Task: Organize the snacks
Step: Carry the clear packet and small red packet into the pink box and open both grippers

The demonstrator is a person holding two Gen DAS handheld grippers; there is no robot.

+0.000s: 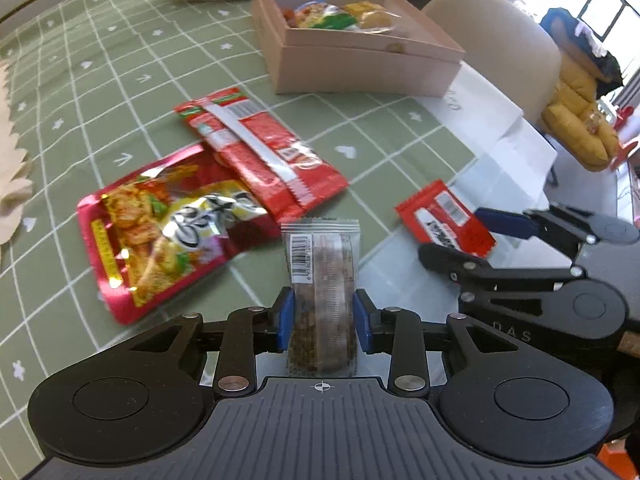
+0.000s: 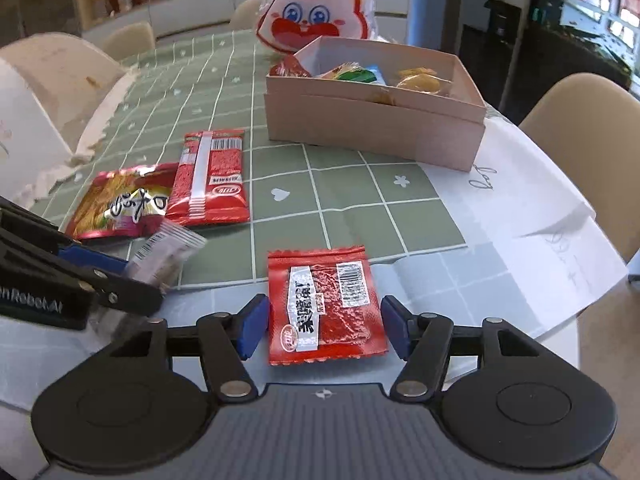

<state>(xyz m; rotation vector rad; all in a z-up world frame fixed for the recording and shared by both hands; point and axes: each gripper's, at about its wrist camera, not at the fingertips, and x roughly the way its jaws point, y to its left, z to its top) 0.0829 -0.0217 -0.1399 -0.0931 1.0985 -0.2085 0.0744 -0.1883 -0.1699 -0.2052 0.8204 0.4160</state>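
The left gripper (image 1: 323, 316), angled down at the table, clamps a clear-wrapped brown snack bar (image 1: 322, 280), its long axis running away along the fingers. The right gripper (image 2: 325, 326) tilts down too, jaws apart astride a flat red square snack packet (image 2: 324, 306), pads not touching. Only the left wrist view shows the bar's barcode clearly. Beyond sits a pink cardboard box (image 2: 376, 128) of snacks.

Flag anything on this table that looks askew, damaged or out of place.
Nothing looks damaged or spilled. The glossy red noodle-print packet and the long red foil packet lie crooked and overlapping on the green checked tablecloth, outside the pink cardboard box that already holds snacks. That fits sorting not yet finished.
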